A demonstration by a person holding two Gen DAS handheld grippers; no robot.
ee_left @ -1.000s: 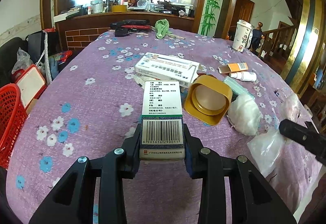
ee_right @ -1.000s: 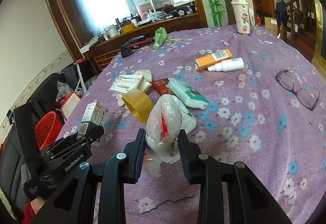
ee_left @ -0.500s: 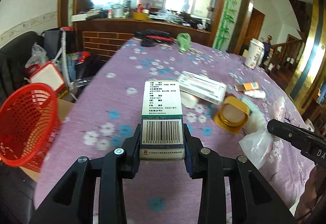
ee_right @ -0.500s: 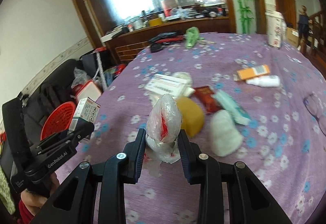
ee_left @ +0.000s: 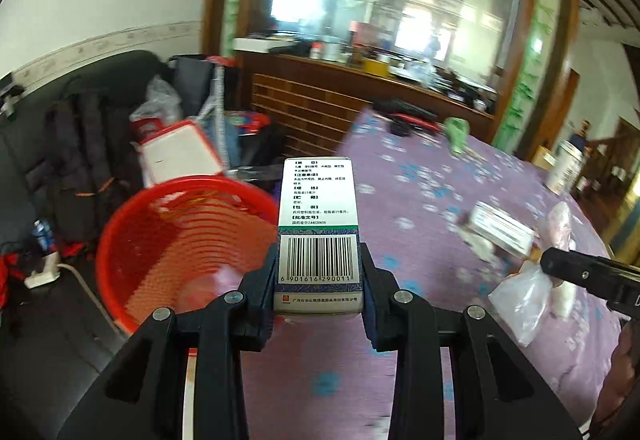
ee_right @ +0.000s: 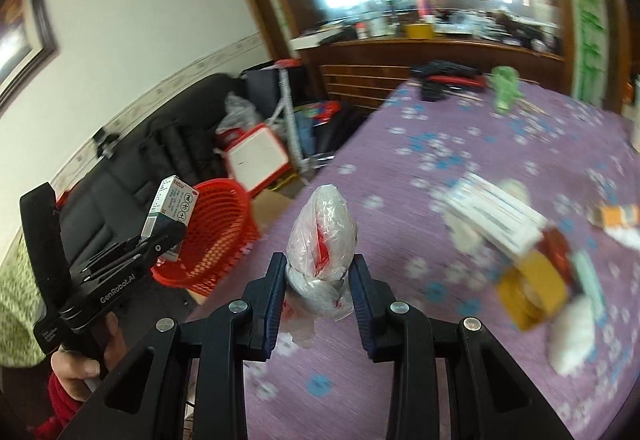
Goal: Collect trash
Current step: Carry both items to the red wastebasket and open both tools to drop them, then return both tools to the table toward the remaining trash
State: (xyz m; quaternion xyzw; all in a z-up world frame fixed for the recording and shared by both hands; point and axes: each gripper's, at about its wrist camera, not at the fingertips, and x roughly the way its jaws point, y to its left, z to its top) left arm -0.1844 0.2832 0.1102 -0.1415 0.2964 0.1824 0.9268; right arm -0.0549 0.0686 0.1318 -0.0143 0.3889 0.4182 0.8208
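The red basket sat low beyond the table edge, ahead and to the left of both claws, so a release made too soon could probably drop trash onto the purple cloth or the floor. The left claw was closed partway on a white medicine box, its pads pressing the box's sides. The right claw, likewise partly closed, pinched a knotted plastic bag standing upright between its fingers, the basket farther off to its left.

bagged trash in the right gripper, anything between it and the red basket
Only bare purple tablecloth and its edge, in the right wrist view; nothing stands between the bagged trash and the red basket.
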